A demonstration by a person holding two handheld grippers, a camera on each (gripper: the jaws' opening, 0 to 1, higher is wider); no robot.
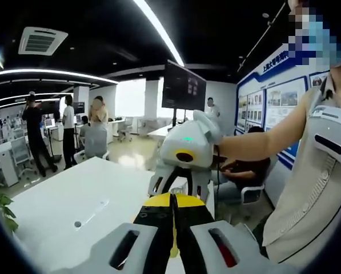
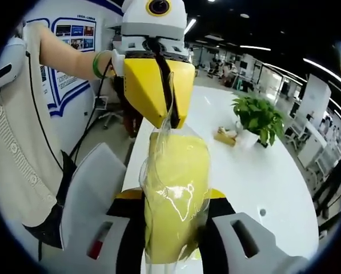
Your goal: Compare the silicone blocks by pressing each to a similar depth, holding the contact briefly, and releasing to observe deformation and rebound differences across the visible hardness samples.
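A long white bench (image 1: 61, 200) with a smooth, glossy top runs through an open office lit by ceiling strip lights, with people standing in the background and a dark monitor (image 1: 183, 87) on a stand. In the right gripper view a leafy green potted plant (image 2: 258, 117) and a small tan box (image 2: 226, 136) sit on the bench. Blue-framed wall posters (image 1: 272, 105) carry writing too small to read.

The yellow silicone block (image 2: 177, 194), wrapped in clear, crinkled, shiny plastic film, is held in the air above the bench edge between both tools. The right hand-held gripper (image 2: 176, 228) is closed against the block's lower sides, its black jaws hugging it. The left hand-held gripper (image 2: 165, 97), with yellow jaws, is pinched tight on the twisted top of the film; in its own view its black jaws meet with yellow showing just beyond.
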